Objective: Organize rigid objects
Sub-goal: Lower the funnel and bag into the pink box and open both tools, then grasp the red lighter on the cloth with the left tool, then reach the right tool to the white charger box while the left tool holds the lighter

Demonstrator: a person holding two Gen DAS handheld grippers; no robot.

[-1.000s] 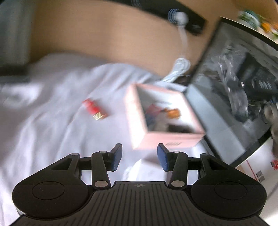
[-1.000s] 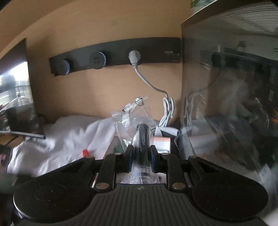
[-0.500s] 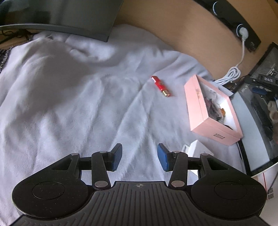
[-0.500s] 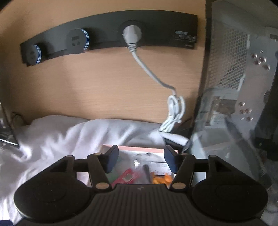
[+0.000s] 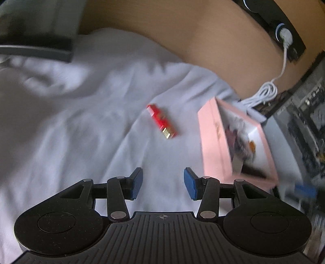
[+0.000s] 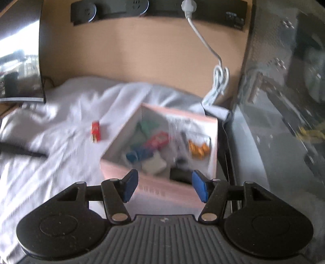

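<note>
A red USB stick [image 5: 162,123] with a gold plug lies on the white cloth [image 5: 81,121], ahead of my left gripper [image 5: 163,185]. That gripper is open, with nothing between its blue pads. An open pink box [image 5: 215,142] stands to the stick's right. My right gripper [image 6: 165,185] hangs open over the near wall of the pink box [image 6: 162,188], its pads holding nothing. Inside lie a clear plastic bag [image 6: 178,130], orange pieces [image 6: 199,149], a red piece [image 6: 157,140] and a white piece [image 6: 154,164]. The red stick [image 6: 95,131] sits left of the box.
A glass-sided computer case [image 6: 284,101] stands close against the box's right side. A wooden back panel carries a black socket strip [image 6: 154,8] with a white coiled cable [image 6: 220,81]. A dark monitor [image 5: 36,40] sits at the far left. A slim dark object [image 6: 22,151] lies on the cloth.
My right gripper opened and let go of the bagged black item, which now lies in the box, and the gripper sank towards the box. My left gripper moved nearer the red stick.
</note>
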